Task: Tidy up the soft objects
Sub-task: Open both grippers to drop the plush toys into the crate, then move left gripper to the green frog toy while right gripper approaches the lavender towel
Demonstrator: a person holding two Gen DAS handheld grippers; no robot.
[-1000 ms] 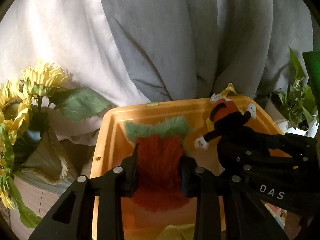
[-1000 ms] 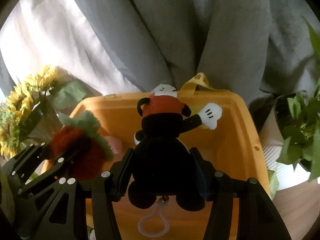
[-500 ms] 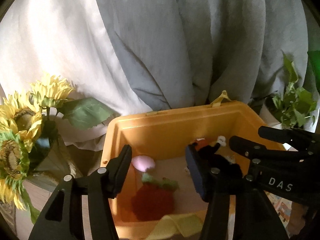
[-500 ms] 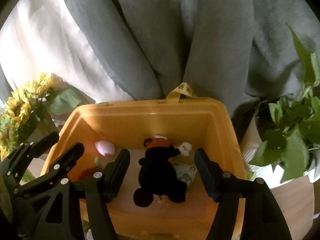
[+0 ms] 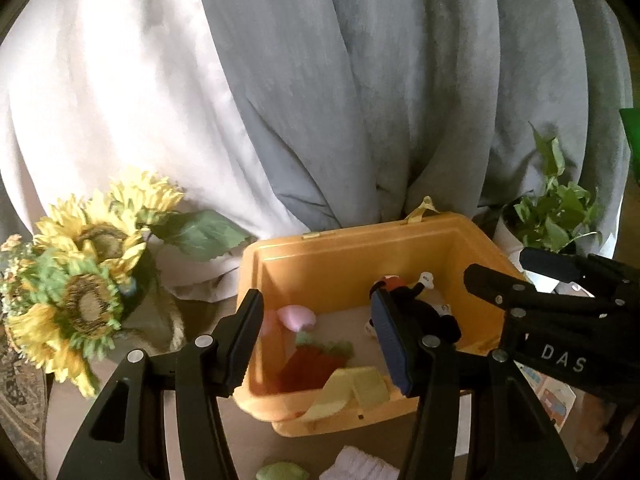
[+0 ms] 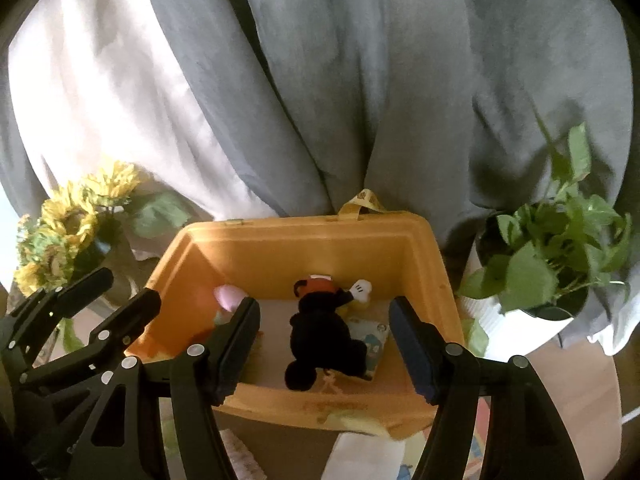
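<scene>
The black mouse plush (image 6: 320,332) lies face down on the floor of the orange plastic bin (image 6: 304,240), partly over a small printed pouch (image 6: 370,332). The furry red carrot plush (image 5: 308,366) lies in the bin's left half, near a pink soft item (image 5: 296,316) at the back wall. A yellow cloth (image 5: 348,394) hangs over the bin's near rim.

The left gripper (image 5: 320,344) and the right gripper (image 6: 324,344) are above the bin's near edge. Both are released, with nothing between the jaws.

The bin stands on a brown surface (image 5: 248,440). On this surface, in front of the bin, lie a white knitted item (image 5: 360,466) and a green soft item (image 5: 280,472). Artificial sunflowers (image 5: 84,280) stand to the left of the bin. A potted green plant (image 6: 560,252) stands to the right. Grey and white curtains (image 6: 360,80) hang behind the bin.
</scene>
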